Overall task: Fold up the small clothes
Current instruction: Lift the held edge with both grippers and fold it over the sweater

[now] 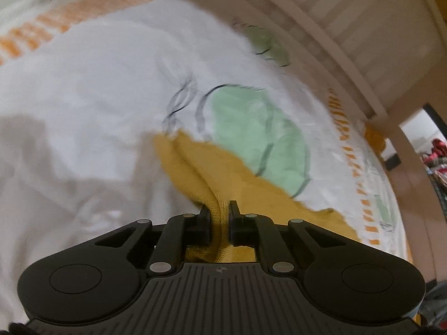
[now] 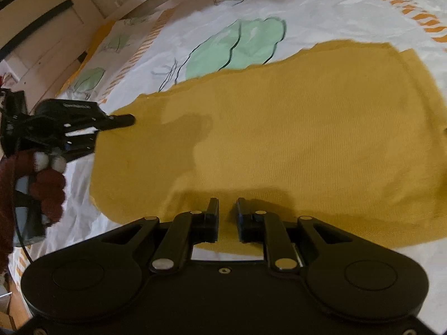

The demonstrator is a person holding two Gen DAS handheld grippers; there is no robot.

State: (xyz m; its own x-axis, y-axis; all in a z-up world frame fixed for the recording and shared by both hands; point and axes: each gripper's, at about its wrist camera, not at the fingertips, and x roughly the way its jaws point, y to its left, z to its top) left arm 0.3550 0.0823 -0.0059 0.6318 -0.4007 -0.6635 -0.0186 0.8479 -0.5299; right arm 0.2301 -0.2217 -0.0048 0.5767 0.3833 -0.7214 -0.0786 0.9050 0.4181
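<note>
A mustard-yellow knit garment (image 2: 279,128) lies spread flat on a white bedsheet (image 2: 321,11) printed with green shapes. In the left wrist view my left gripper (image 1: 219,212) is shut on a bunched edge of the yellow garment (image 1: 204,178), which trails away over the sheet. The left gripper also shows in the right wrist view (image 2: 123,120), at the garment's left corner. My right gripper (image 2: 226,209) hovers over the garment's near edge with its jaws a little apart and nothing between them.
The sheet (image 1: 83,83) has orange dashed borders and green blobs (image 1: 257,136). A pale wooden bed frame (image 1: 349,42) runs along the far side. A hand in a dark red fuzzy sleeve (image 2: 47,189) holds the left gripper. Clutter (image 1: 435,150) lies beyond the bed.
</note>
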